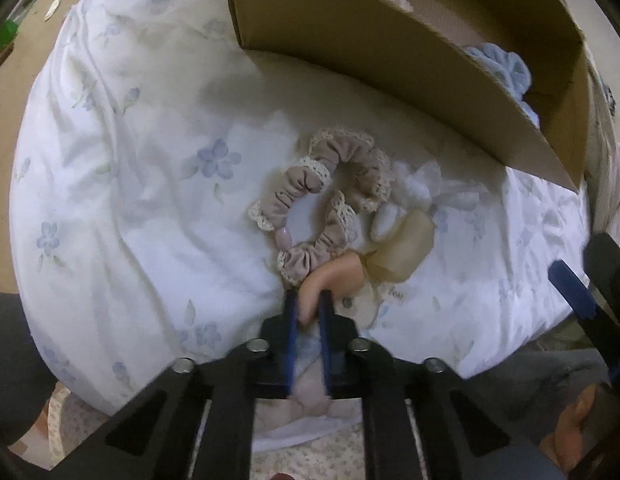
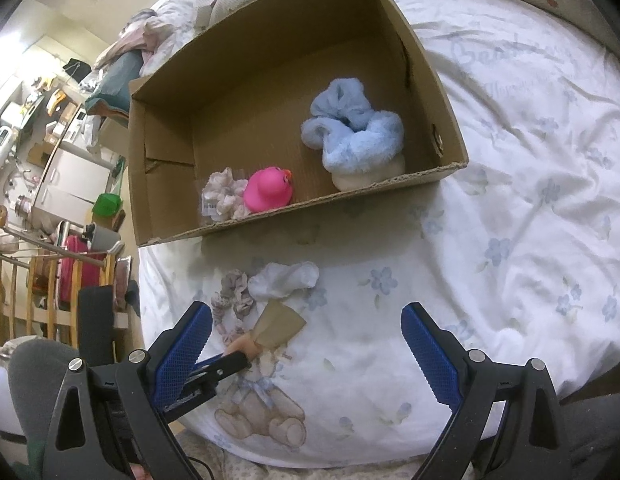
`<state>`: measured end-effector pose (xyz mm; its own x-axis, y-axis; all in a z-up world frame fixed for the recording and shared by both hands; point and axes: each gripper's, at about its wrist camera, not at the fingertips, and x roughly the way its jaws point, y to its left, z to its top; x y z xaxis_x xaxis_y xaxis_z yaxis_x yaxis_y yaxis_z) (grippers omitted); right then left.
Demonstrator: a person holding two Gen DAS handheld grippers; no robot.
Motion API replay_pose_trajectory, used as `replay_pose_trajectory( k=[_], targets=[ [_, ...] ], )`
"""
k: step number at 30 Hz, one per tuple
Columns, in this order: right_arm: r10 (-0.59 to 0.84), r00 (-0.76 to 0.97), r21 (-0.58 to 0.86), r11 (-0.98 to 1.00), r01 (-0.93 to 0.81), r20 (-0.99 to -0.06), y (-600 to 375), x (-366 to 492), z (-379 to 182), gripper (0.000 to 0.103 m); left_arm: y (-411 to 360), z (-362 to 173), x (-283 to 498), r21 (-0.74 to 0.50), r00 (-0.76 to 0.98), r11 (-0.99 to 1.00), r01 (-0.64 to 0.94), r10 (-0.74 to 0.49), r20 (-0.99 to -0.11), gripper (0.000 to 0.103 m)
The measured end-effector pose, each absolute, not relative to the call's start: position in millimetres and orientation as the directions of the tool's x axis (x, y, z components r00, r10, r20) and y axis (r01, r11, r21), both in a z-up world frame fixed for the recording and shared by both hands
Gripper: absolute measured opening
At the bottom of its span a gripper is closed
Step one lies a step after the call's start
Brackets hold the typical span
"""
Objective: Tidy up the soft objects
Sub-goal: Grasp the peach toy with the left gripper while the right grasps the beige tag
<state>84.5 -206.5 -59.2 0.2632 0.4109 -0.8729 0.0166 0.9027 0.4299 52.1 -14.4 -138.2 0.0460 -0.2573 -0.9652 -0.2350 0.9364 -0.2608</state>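
On a bed (image 2: 510, 184) covered in soft white cotton printed with pale blue flowers, the left claw (image 1: 310, 304) is pinched tight on a small peach-coloured, smooth rubbery piece (image 1: 330, 276), its ribbed blue pads almost meeting around it. That piece joins a sheer beige ribbon (image 1: 406, 248), stiff and glossy, which lies just right of a scrunchie (image 1: 334, 188): a gathered mauve fabric ring edged in cream lace, twisted into a loose figure of eight, with a pale pink bead on its near side. Touching the scrunchie on the right is a crumpled white fluffy cloth (image 1: 418, 188) (what it is cannot be told). The right claw (image 2: 306, 344) hangs wide apart over the near part of the bed, gripping nothing, its blue pads cross-hatched like a fine grid. Beyond the little pile, at the far side, stands an open box (image 2: 390, 188) of plain brown corrugated card with rough-cut rims. Inside it, against the near wall, sit a shiny pink rubber duck (image 2: 268, 192) and, touching it on the left, a pale crinkled scrunchie (image 2: 224, 196); to the right a fuzzy light-blue plush roll (image 2: 354, 128) rests on something cream. A teddy bear print (image 2: 262, 412) shows on the sheet at the near edge.
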Motion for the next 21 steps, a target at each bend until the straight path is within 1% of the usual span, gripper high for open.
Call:
replay_pose_trajectory(
  k=[4, 9, 10, 11, 13, 16, 18, 19, 20, 21],
  targets=[
    [0.412, 0.251, 0.429, 0.903, 0.014, -0.876, -203, 85, -62, 0.102, -15, -119, 43, -0.298, 0.068, 0.933, -0.203, -0.291, -0.954, 0.005],
    [0.441, 0.188, 0.449, 0.894, 0.0, -0.878, -196, 86, -71, 0.102, 3, -75, 32, -0.316, 0.157, 0.933, -0.174, -0.29, -0.944, 0.005],
    [0.455, 0.168, 0.461, 0.887, -0.001, -0.874, -194, 87, -75, 0.099, 7, -69, 31, -0.318, 0.171, 0.931, -0.177, -0.289, -0.942, 0.005],
    [0.471, 0.148, 0.476, 0.879, -0.003, -0.87, -191, 88, -79, 0.091, 13, -64, 29, -0.309, 0.187, 0.933, -0.183, -0.276, -0.943, 0.005],
    [0.486, 0.1, 0.487, 0.873, -0.017, -0.868, -182, 90, -88, 0.083, 22, -56, 27, -0.29, 0.216, 0.937, -0.196, -0.247, -0.945, 0.005],
    [0.468, 0.065, 0.465, 0.884, -0.05, -0.881, -167, 93, -98, 0.081, 33, -49, 27, -0.265, 0.256, 0.939, -0.218, -0.207, -0.944, 0.005],
    [0.47, 0.041, 0.468, 0.883, -0.049, -0.882, -159, 96, -107, 0.073, 36, -49, 29, -0.257, 0.265, 0.94, -0.226, -0.194, -0.944, 0.005],
    [0.474, 0.028, 0.473, 0.88, -0.039, -0.88, -156, 98, -112, 0.065, 38, -49, 30, -0.252, 0.269, 0.94, -0.231, -0.187, -0.945, 0.005],
    [0.476, 0.019, 0.475, 0.879, -0.032, -0.879, -152, 99, -116, 0.06, 40, -50, 30, -0.248, 0.271, 0.94, -0.235, -0.182, -0.945, 0.005],
    [0.475, 0.01, 0.475, 0.88, -0.022, -0.88, -149, 100, -121, 0.059, 41, -52, 30, -0.247, 0.27, 0.939, -0.239, -0.18, -0.946, 0.005]
  ],
)
